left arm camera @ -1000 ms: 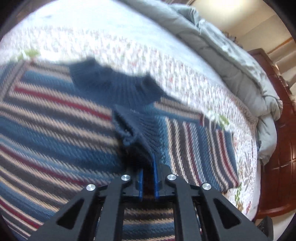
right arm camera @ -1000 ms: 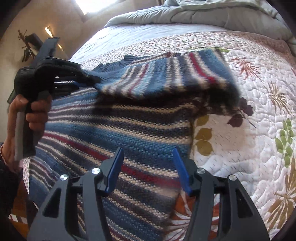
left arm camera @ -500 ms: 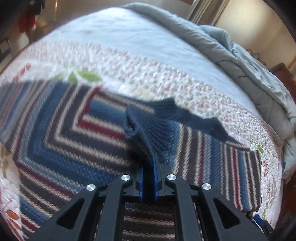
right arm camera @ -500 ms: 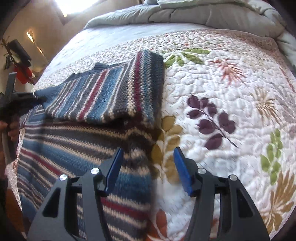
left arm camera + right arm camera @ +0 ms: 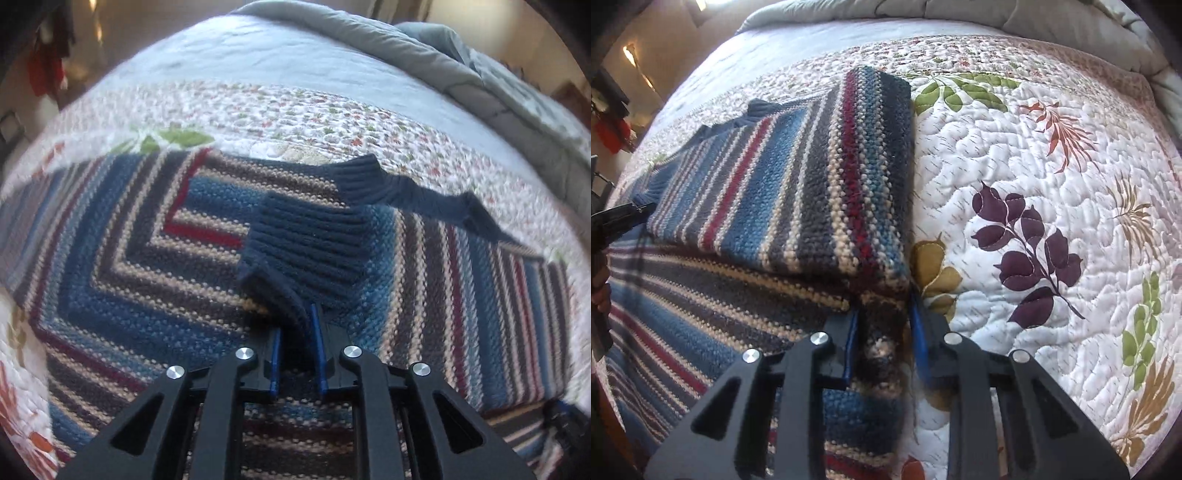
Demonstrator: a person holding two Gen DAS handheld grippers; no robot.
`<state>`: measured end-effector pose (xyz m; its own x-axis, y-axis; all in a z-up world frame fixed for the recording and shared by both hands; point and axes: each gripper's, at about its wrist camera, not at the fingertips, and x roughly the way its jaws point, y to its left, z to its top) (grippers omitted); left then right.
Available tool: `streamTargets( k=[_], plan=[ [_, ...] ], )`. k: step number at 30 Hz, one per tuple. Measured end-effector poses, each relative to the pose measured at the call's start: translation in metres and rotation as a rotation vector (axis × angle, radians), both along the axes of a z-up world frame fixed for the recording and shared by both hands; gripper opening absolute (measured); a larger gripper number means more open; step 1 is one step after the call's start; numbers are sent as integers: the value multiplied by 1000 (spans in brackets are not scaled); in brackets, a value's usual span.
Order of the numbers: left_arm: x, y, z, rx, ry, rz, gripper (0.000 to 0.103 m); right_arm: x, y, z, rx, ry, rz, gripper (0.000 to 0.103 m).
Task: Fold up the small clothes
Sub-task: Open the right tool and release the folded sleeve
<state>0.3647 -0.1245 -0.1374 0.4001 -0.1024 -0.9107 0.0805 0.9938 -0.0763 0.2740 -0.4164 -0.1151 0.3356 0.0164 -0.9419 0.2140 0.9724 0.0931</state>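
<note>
A striped knit sweater (image 5: 798, 192) in blue, red, cream and grey lies on the quilt, one sleeve folded across its body. In the left wrist view the sleeve's navy ribbed cuff (image 5: 310, 243) rests on the sweater body (image 5: 122, 251). My left gripper (image 5: 297, 332) has its jaws slightly parted with the cuff's edge still between them. My right gripper (image 5: 882, 325) has closed its jaws around the sweater's side edge (image 5: 882, 314) below the folded sleeve. The navy collar (image 5: 373, 181) lies at the far edge.
The floral quilt (image 5: 1052, 206) spreads to the right of the sweater. A grey duvet (image 5: 424, 48) is bunched along the far side of the bed. The left hand and its gripper handle (image 5: 605, 225) show at the right wrist view's left edge.
The left gripper carried the sleeve cuff across the body, laid it down, and its jaws have loosened. The right gripper moved in and closed on the sweater's side edge.
</note>
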Motion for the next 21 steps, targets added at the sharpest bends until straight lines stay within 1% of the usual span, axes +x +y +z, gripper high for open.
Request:
streamTargets(
  k=[1,2,4,5,6,7,8,9,12,14,15,17,18,19,20,21],
  plan=[
    [-1,-1,3,5,0,-5,17,1,2,3,-1,-2,-7,27],
    [-3,1,6,-7,5,-1,20,-1,4,7,5,-7,-9,29],
    [-6,13,17,-54,17,23,30,-9,10,19,35,-29,-5,39],
    [-9,23,24,-66,20,38,43,-15,14,26,37,-46,2,40],
    [-13,32,29,-71,10,46,48,-22,20,34,29,-59,12,40],
    [-19,46,37,-64,-15,44,49,-26,25,38,24,-63,21,40],
    [-22,56,42,-51,-24,40,53,-30,33,43,23,-66,32,40],
    [-28,72,48,-29,-32,36,59,-34,39,46,29,-68,43,40],
    [-38,117,55,-6,-34,66,69,-41,66,51,55,-47,92,40],
    [-38,162,55,5,-11,116,75,-43,90,47,56,-6,137,42],
    [-37,177,54,9,-5,137,78,-44,101,44,68,9,160,42],
    [-31,223,52,14,18,214,80,-48,117,38,89,26,196,43],
    [-29,245,51,3,29,253,81,-49,125,36,93,33,213,44],
    [-25,276,47,-33,49,321,81,-50,134,33,90,38,233,45],
    [-22,292,44,-59,57,356,81,-51,142,29,76,43,249,46],
    [-17,317,40,-103,70,413,81,-53,150,26,54,46,260,47]
  ],
)
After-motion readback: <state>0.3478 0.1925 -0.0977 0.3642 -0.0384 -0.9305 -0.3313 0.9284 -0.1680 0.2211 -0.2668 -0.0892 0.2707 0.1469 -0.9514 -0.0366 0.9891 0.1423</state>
